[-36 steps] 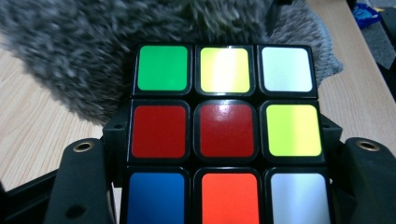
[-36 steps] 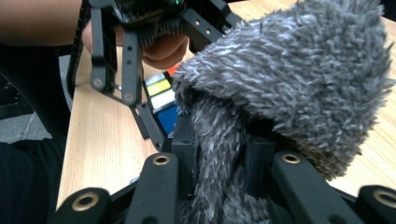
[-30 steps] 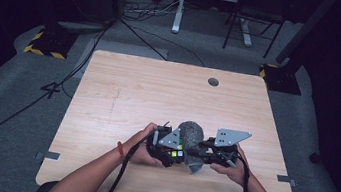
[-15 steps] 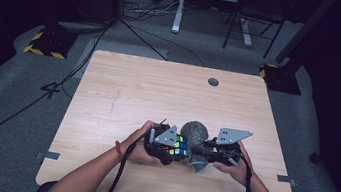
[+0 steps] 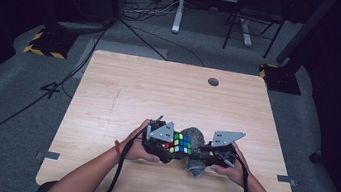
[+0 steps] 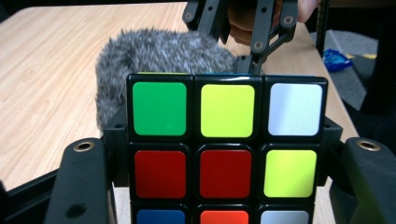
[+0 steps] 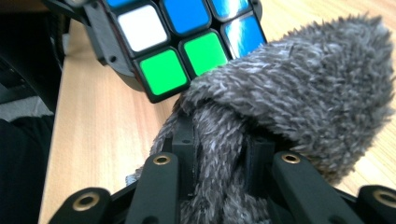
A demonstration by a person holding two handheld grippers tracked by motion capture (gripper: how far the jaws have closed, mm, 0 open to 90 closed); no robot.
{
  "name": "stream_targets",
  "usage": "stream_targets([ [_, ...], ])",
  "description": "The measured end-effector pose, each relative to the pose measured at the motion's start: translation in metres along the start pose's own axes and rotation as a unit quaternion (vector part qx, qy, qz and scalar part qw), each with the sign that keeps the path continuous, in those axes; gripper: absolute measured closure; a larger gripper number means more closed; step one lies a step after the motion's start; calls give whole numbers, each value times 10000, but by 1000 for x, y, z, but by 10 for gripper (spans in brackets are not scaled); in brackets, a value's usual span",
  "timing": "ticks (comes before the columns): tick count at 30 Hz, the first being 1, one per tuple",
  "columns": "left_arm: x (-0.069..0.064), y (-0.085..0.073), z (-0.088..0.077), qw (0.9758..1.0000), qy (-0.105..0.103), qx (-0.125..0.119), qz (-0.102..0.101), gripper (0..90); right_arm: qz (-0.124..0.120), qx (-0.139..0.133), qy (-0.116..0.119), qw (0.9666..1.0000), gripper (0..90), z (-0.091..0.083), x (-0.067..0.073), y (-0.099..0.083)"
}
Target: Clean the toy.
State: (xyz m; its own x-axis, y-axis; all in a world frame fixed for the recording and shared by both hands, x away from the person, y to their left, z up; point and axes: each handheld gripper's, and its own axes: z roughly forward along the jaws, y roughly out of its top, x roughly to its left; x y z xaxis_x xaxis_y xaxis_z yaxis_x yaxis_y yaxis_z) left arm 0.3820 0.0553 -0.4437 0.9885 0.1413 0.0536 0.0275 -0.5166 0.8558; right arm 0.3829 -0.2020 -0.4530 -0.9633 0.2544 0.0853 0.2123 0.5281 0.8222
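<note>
High view shows the left tongs (image 5: 171, 146) squeezed tight on a colourful puzzle cube (image 5: 178, 143), low over the near part of the tabletop (image 5: 123, 94). Right tongs (image 5: 203, 156) pinch a fuzzy grey cloth (image 5: 195, 139) that touches the cube's far side.

A scrambled puzzle cube (image 5: 179, 143) touches a fuzzy grey cloth (image 5: 196, 141) — both above the table's near edge.

The counter (image 5: 123, 94) lies bare across its far half and along both sides, so a hand could pass freely there. Near the front edge the room is crowded: the Rubik's cube (image 5: 179, 143) and the grey fuzzy cloth (image 5: 194, 139) touch each other between the left gripper (image 5: 165, 148) and right gripper (image 5: 203, 156), leaving no gap.
</note>
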Motion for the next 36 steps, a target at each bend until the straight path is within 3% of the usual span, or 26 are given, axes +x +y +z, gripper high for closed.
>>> stream_targets([
  [5, -2, -2, 6, 9993, 15, 340, 141, 326, 19, -306, 19, 9995, 725, -11, 0, 4],
  [10, -6, -3, 14, 9972, 34, 666, 332, 329, -155, -311, -19, 9994, 725, -15, 6, 10],
  [16, -5, -1, 9, 9983, 95, 502, 287, 331, -212, -181, -111, 9995, 727, -14, 7, 10],
  [18, -5, 1, 6, 9989, 171, 354, 253, 332, -180, -71, -153, 9997, 727, -11, 5, 9],
  [21, -3, 4, 0, 9997, 112, 129, 182, 332, -143, 137, -121, 9997, 727, -3, 4, 4],
  [23, -4, 5, 0, 9996, 126, 133, 216, 332, -167, 251, -97, 9995, 726, 2, 4, 2],
  [27, -4, 5, 0, 9998, 77, 47, 166, 332, -226, 218, -172, 9994, 726, 2, 4, 2],
  [33, -7, 7, 1, 9996, 80, 39, 261, 332, -190, 324, -159, 9992, 726, 5, 0, -4],
  [36, -6, 3, 4, 9989, 247, 238, 325, 332, -344, 175, -195, 9991, 727, 1, 5, -1],
])
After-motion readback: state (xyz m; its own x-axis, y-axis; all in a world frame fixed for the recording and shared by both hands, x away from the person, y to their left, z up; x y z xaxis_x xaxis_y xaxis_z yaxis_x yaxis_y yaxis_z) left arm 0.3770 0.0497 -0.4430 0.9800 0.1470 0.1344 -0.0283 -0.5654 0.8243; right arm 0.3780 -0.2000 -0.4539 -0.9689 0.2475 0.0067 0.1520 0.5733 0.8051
